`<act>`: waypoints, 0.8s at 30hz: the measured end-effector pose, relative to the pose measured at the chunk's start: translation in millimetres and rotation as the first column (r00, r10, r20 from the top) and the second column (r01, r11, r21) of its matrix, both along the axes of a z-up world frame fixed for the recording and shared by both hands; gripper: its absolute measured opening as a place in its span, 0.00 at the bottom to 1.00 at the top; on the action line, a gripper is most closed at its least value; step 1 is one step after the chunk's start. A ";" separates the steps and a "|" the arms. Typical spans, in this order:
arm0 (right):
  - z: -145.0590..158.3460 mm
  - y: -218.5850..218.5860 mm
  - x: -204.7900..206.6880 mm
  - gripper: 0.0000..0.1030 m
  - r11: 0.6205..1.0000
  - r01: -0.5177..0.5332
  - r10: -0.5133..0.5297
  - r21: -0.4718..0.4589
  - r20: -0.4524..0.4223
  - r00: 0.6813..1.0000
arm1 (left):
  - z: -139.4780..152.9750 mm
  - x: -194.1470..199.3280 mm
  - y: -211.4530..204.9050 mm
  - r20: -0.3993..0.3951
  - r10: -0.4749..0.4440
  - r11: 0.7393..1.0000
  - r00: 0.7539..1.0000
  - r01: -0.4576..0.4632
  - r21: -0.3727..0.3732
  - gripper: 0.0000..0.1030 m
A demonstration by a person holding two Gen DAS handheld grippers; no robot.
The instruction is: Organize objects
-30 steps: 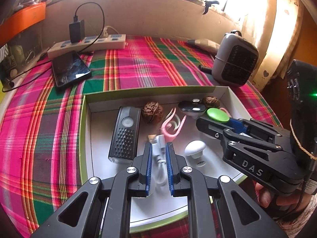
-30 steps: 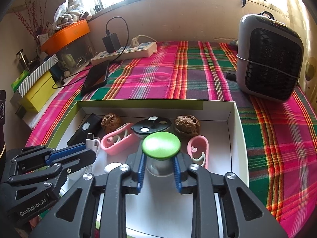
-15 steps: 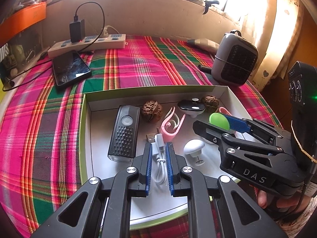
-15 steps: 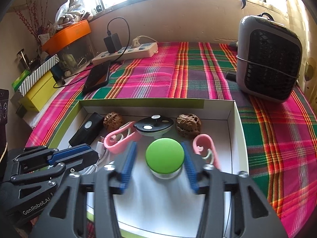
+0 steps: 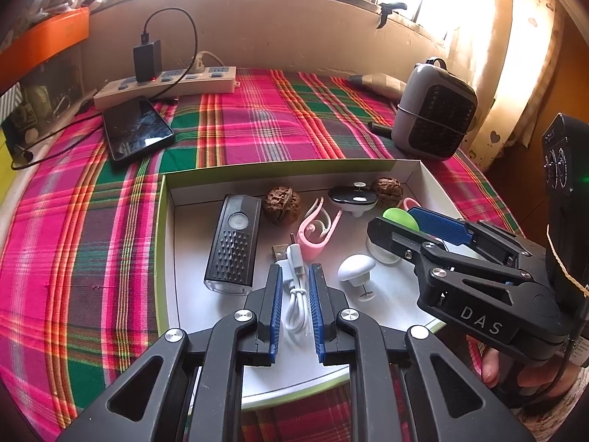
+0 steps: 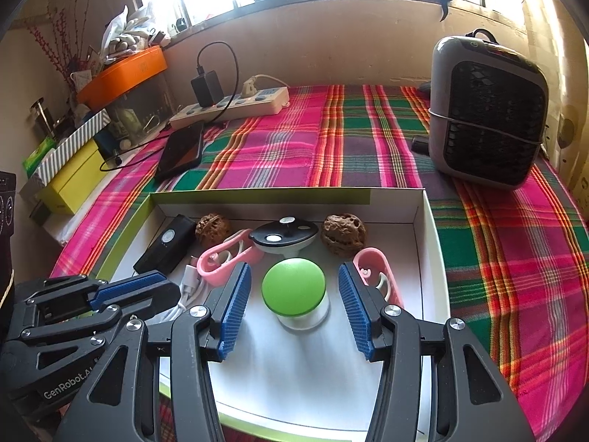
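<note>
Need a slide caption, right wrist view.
Right gripper open around green-capped knob standing in white box.

A plaid cloth covers the tabletop. Near the far edge lies a white power strip with a black charger plugged in; a dark phone lies just before it. A grey heater stands toward the far right corner.

Green knob; pink clips; plaid cloth.
</note>
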State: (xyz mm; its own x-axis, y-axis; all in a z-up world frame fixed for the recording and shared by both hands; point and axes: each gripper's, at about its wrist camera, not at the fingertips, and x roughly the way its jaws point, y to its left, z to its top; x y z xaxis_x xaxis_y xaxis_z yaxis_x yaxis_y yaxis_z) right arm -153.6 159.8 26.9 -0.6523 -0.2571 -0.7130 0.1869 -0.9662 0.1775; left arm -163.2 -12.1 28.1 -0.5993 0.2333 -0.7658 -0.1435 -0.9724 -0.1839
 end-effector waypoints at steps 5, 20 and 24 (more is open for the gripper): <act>4.3 0.0 5.3 0.49 1.000 0.010 -0.010 0.007 -0.010 1.000 | 4.2 8.2 -0.4 -0.011 0.006 1.000 1.000 -0.006 -0.008 0.14; 25.4 -6.0 51.3 0.49 0.999 0.019 -0.016 0.048 -0.053 0.998 | 20.1 47.1 2.9 -0.069 0.051 0.998 0.996 -0.054 -0.043 0.14; 29.3 -7.2 65.3 0.49 0.998 0.030 -0.027 0.056 -0.054 0.998 | 23.6 60.8 4.5 -0.087 0.066 0.996 0.994 -0.071 -0.060 0.14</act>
